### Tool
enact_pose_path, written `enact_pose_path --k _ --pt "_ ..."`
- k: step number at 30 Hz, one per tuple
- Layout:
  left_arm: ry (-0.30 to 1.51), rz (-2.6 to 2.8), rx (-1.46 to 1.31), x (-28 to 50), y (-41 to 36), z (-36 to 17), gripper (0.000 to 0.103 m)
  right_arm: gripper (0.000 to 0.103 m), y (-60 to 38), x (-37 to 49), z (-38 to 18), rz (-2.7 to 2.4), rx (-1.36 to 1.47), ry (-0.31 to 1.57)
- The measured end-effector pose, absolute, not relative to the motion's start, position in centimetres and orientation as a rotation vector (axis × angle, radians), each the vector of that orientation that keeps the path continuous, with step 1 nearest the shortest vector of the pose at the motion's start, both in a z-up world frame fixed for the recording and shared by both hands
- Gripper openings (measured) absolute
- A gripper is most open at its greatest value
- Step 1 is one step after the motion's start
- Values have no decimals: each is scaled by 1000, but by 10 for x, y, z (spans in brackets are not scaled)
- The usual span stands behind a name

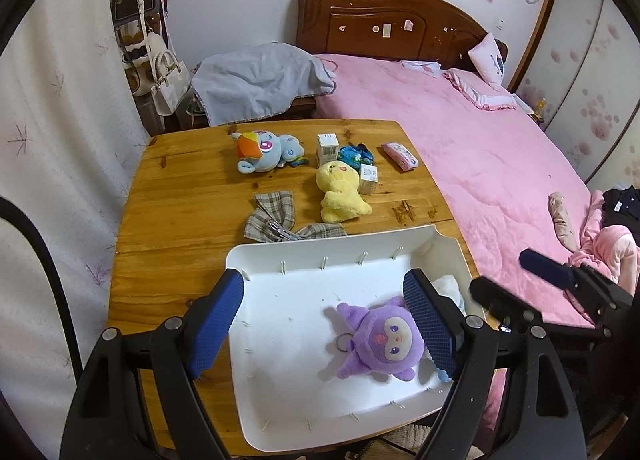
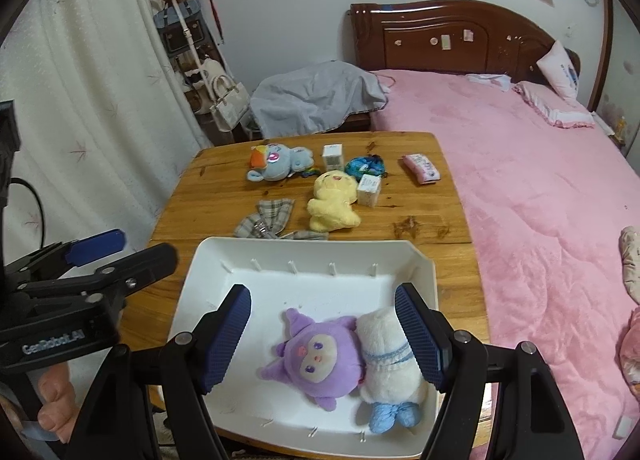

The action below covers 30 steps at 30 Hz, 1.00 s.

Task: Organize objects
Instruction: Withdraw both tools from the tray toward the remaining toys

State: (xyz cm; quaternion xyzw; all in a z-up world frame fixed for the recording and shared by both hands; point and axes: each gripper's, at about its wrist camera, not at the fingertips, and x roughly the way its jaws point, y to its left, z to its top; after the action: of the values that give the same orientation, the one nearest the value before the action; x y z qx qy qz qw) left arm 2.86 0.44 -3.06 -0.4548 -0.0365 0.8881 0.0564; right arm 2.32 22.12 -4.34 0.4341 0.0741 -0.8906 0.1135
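Observation:
A white tray (image 1: pixel 280 260) (image 2: pixel 224 256) sits at the near edge of a wooden table (image 1: pixel 180 188) (image 2: pixel 208 188). In it lie a purple plush (image 1: pixel 380 338) (image 2: pixel 316 356) and a white plush with blue feet (image 2: pixel 386 356), side by side. My left gripper (image 1: pixel 326 312) is open and empty above the tray. My right gripper (image 2: pixel 324 324) is open and empty above the two plushes. Farther back on the table lie a yellow plush (image 1: pixel 340 192) (image 2: pixel 332 200), a blue pony plush (image 1: pixel 266 150) (image 2: pixel 278 162) and a plaid cloth bow (image 1: pixel 280 220) (image 2: pixel 272 220).
Two small white boxes (image 1: pixel 327 148) (image 1: pixel 368 178), a blue patterned pouch (image 1: pixel 356 156) and a pink packet (image 1: pixel 400 156) lie at the table's back right. A pink bed (image 1: pixel 480 164) borders the table's right side. A curtain (image 1: pixel 60 120) and a coat rack with bags (image 1: pixel 148 40) stand left.

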Motion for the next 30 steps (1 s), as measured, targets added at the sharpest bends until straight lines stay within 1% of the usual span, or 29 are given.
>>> enact_pose_path --k 4,15,18,19,24,30 --pt "-105 2707 -1377 24 2 -28 85 75 218 17 -37 -2689 1228 305" --pt "-59 2738 -1359 -6 -7 -6 85 76 216 -23 -6 -2740 1179 388" --pt "-46 2752 -1345 -23 -12 8 85 77 218 -39 7 -2731 1180 376" --pt "-31 2764 -1333 -29 -14 12 85 81 219 -47 13 -2730 1179 363" --pt "61 2833 -1293 -61 -20 28 85 81 221 -91 24 -2705 1241 300" --pt "64 2808 -1336 -112 -29 31 85 81 215 -135 21 -2678 1340 292"
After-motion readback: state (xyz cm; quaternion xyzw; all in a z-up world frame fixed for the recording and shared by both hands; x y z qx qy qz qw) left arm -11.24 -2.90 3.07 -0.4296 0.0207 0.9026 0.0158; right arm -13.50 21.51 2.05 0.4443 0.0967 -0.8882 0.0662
